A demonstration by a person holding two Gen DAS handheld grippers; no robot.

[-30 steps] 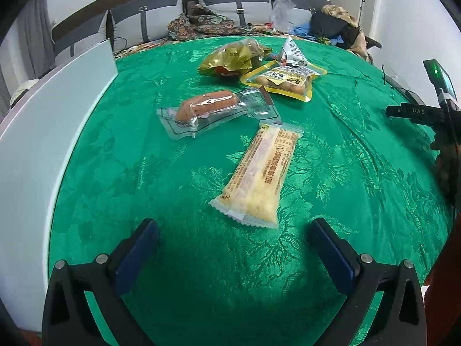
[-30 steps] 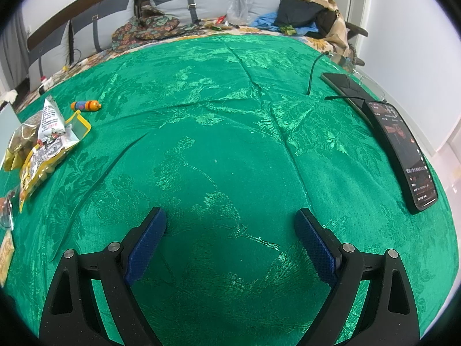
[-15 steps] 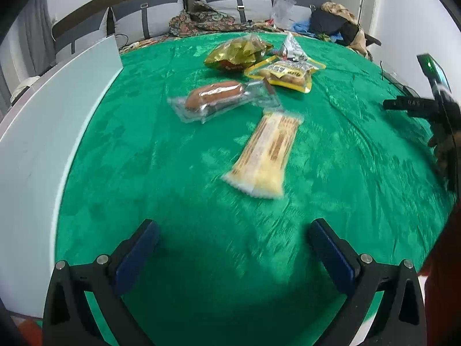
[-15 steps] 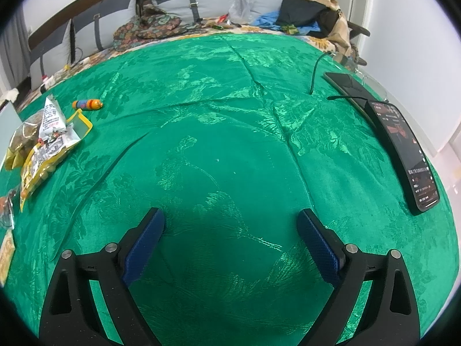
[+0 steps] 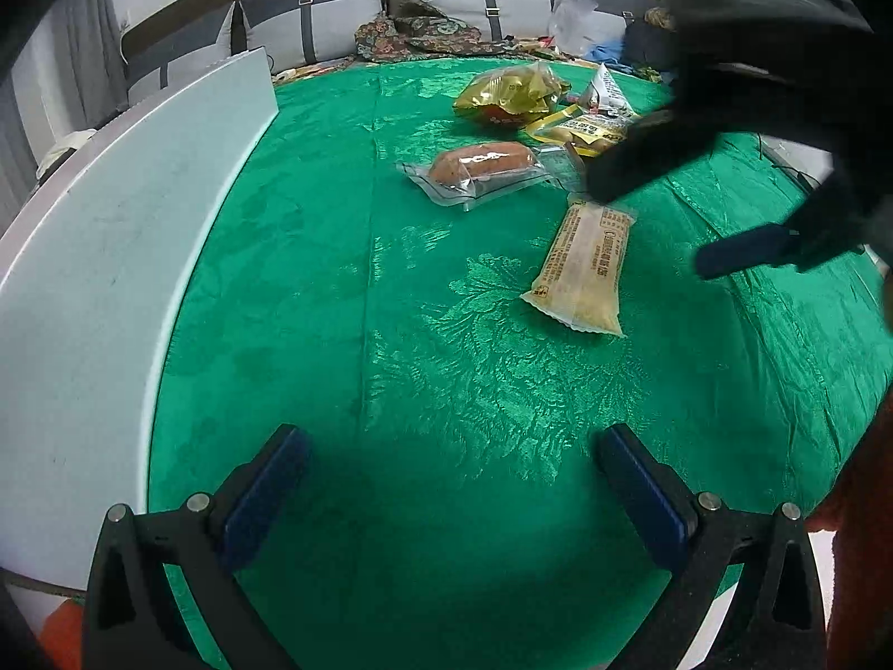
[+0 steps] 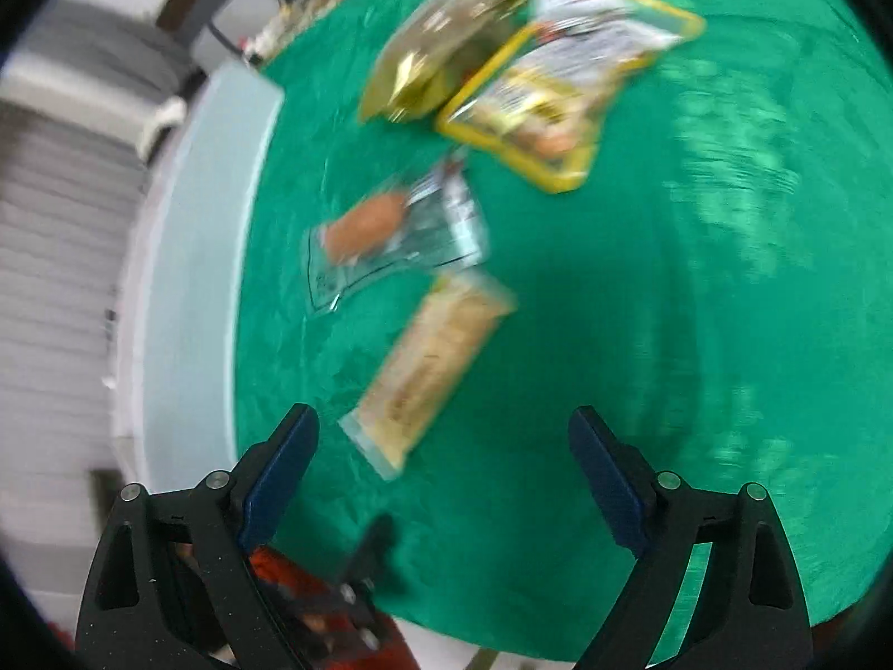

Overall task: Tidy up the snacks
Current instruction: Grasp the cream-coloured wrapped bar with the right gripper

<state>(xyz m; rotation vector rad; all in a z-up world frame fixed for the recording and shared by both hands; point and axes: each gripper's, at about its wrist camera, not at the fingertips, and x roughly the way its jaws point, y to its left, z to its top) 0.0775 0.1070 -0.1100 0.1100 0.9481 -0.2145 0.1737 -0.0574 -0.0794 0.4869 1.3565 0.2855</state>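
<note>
Both claws gape wide — right claw [image 6: 443, 469] hovers over the yellow snack bar [image 6: 427, 377], left claw [image 5: 446, 480] well short.

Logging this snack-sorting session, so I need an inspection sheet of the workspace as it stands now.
Surface: green patterned tablecloth.
Job's things: long pale yellow wrapped bar; clear-packed sausage; gold foil bag; yellow-edged pouch, all lying flat.
Clutter: white board at the left edge.
Grippers: left hand-held gripper open, empty; right hand-held gripper open, above the bar.
Cables: thin dark cable, far right.
Surroundings: grey cushioned sofa.
</note>
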